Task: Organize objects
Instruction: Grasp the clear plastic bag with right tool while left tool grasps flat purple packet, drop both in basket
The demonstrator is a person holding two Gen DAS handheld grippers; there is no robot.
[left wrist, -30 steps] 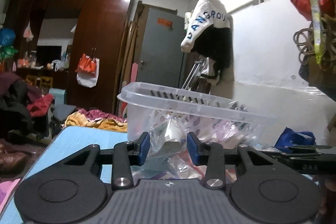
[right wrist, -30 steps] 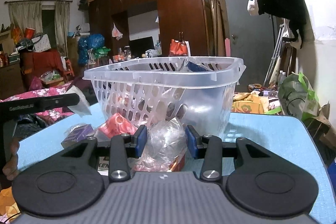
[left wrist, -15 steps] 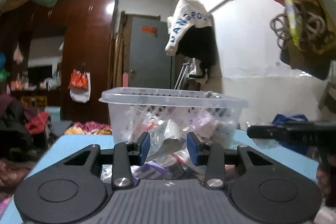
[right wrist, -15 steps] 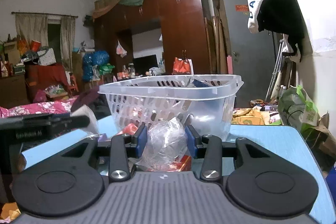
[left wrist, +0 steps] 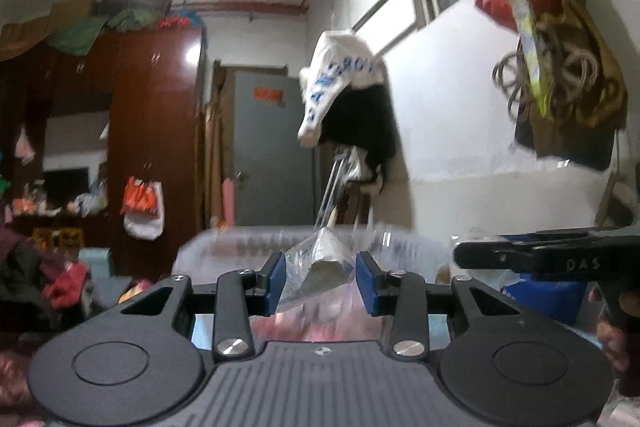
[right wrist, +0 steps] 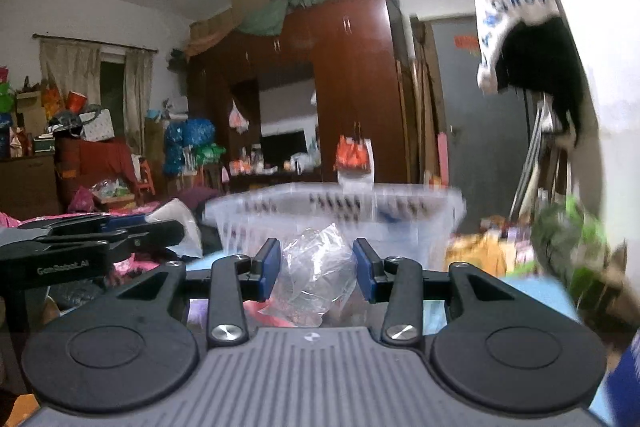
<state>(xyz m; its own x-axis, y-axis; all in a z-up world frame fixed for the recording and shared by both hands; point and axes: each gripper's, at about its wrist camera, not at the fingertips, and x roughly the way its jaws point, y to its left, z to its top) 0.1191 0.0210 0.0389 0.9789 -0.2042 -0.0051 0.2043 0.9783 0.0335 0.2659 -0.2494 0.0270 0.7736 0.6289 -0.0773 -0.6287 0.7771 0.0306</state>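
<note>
The left claw (left wrist: 320,281) is closed on a clear plastic packet (left wrist: 318,269) with a pale wedge-shaped item inside, the blue pads pressing its two sides. It is raised in front of the translucent slotted plastic basket (left wrist: 224,247), whose rim sits just behind and slightly above the pads in the left wrist view. The right claw (right wrist: 316,275) likewise grips a crumpled clear plastic bag (right wrist: 316,277) between its blue pads, with something reddish-brown showing low in the bag, though blur makes the contents hard to name. In the right wrist view the same basket (right wrist: 420,211) stands directly beyond the bag, smeared by motion, resting on the light blue surface (right wrist: 532,291). More wrapped items, pink and purple, lie on the surface just under the right claw. Each view catches the other claw off to the side: the right one at the right edge of the left view, the left one at the left edge of the right view. A brown wardrobe (right wrist: 352,87) stands behind.
</note>
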